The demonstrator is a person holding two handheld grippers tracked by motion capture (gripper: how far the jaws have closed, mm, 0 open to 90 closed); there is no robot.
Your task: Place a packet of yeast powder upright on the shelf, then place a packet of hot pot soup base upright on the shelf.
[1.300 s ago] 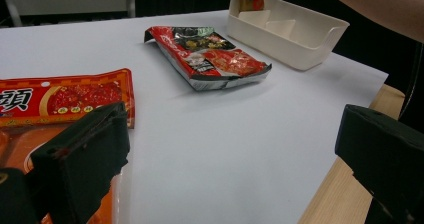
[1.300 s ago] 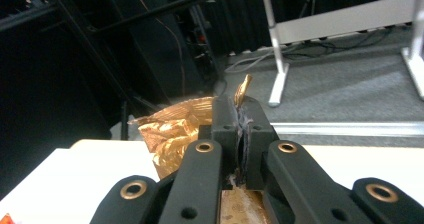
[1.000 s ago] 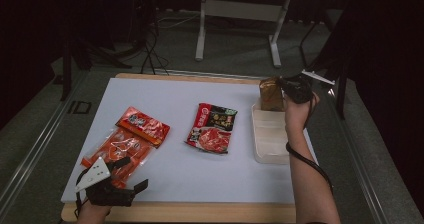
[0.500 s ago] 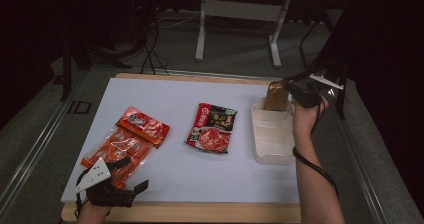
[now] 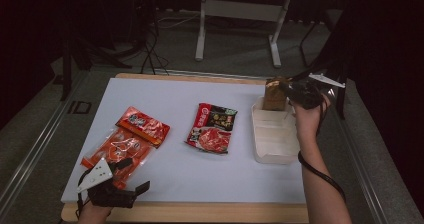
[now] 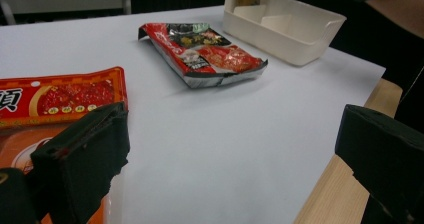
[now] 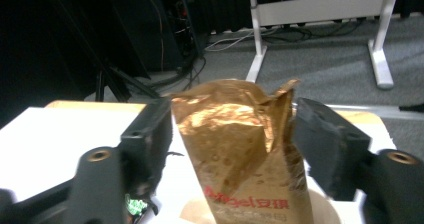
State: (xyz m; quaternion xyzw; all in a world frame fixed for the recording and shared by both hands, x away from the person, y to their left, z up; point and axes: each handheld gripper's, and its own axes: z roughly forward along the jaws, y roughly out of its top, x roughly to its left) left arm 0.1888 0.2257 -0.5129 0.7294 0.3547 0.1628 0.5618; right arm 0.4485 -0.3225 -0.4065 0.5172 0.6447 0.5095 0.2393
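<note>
- Gold crinkled foil pouch [image 7: 240, 149] stands at our white plastic tray's [image 5: 274, 143] twelve-o'clock end, propped upright.
- Our right claw [image 7: 232, 134] has just been opening, jaws wide around it, releasing.
- Left claw [image 6: 225, 154] gapes empty.

Between the right gripper's [image 7: 232, 149] parted jaws stands the gold pouch [image 7: 240, 159], upright in the far end of the white tray [image 5: 274, 144], leaving thin gaps either side; its jaws have just been opening. Toward the person, the tray's nearer compartments lie bare. Ahead of the left gripper [image 6: 235, 174] white table [image 5: 175, 174] runs free to the dark-red packet [image 6: 202, 51], while orange packets [image 6: 55, 99] crowd its left jaw.
</note>
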